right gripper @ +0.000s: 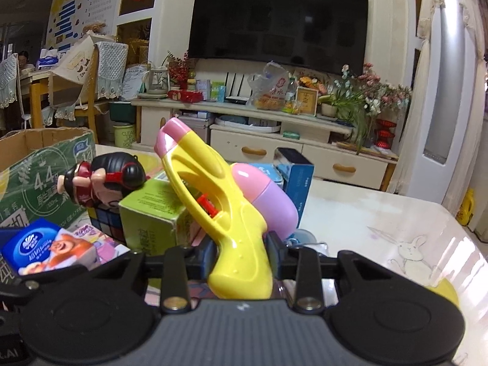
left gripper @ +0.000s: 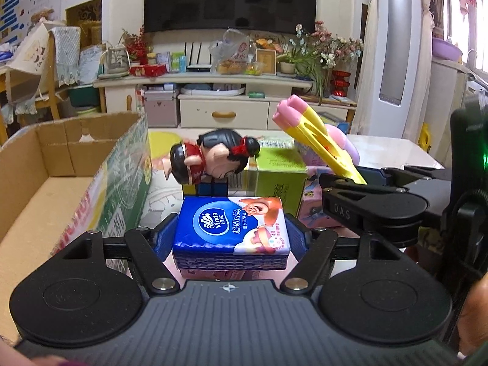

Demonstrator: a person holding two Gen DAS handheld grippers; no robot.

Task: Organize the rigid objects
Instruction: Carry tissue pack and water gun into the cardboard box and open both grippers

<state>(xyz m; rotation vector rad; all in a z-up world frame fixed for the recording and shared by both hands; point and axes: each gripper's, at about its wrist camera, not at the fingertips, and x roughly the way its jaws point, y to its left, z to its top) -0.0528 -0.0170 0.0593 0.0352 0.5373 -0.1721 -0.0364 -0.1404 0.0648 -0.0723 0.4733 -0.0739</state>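
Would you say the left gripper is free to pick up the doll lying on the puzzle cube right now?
Probably not: the left gripper is shut on the tissue pack, which sits between it and the doll.

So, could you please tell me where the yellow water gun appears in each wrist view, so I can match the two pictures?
Left wrist view: the yellow water gun sits upper right of centre, slanting up out of the right gripper, beyond the tissue pack.
Right wrist view: the gun fills the centre, its handle clamped in the right gripper.
Shared landmark: the doll lying on the green box, left of the gun.
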